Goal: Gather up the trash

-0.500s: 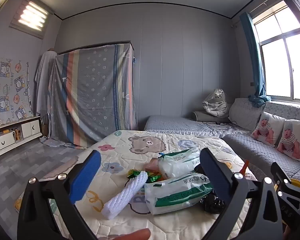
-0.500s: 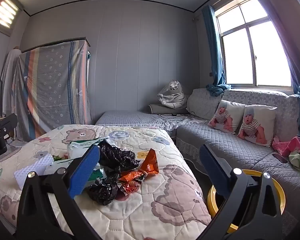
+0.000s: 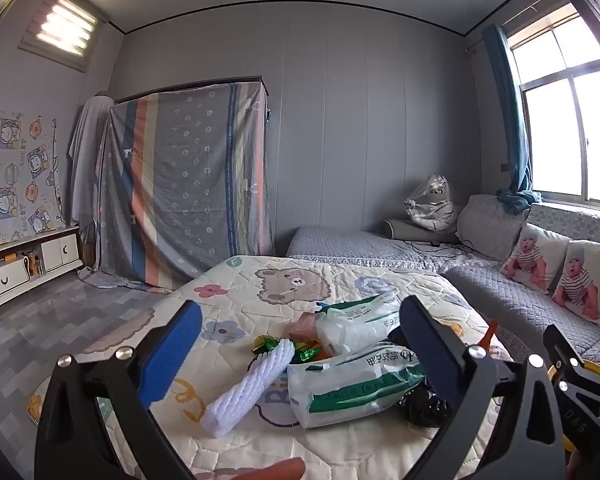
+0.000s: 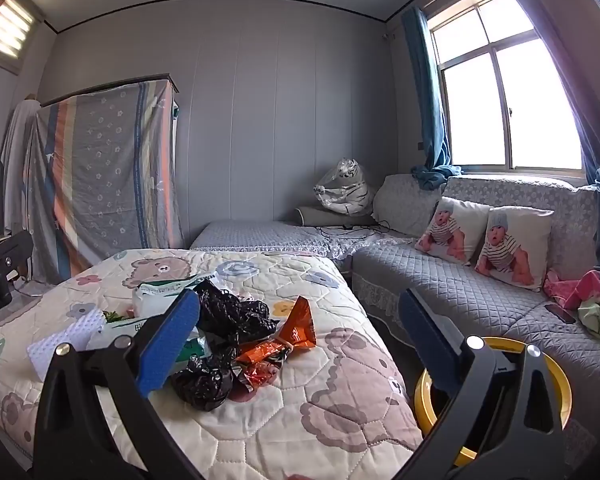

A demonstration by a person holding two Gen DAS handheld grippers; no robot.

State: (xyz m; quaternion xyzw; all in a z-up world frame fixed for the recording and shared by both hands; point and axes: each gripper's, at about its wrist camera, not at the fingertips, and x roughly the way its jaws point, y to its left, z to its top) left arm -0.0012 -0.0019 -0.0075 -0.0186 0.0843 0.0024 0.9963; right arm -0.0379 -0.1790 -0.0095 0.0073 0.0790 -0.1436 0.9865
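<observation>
Left gripper [image 3: 300, 336]: jaws wide apart, empty, above the near edge of the quilt [image 3: 236, 280].
Right gripper [image 4: 300, 328]: jaws spread, nothing between them.
Trash pile [image 4: 220, 320]: heaped near the quilt's near right corner.
Yellow bin [image 4: 424, 400]: on the floor, just beside that corner.

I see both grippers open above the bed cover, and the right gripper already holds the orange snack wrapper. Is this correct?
Not quite. The right gripper holds nothing: in the right wrist view the orange snack wrapper lies on the bed cover beside the black plastic bag. Both grippers are open, the left gripper too.
</observation>
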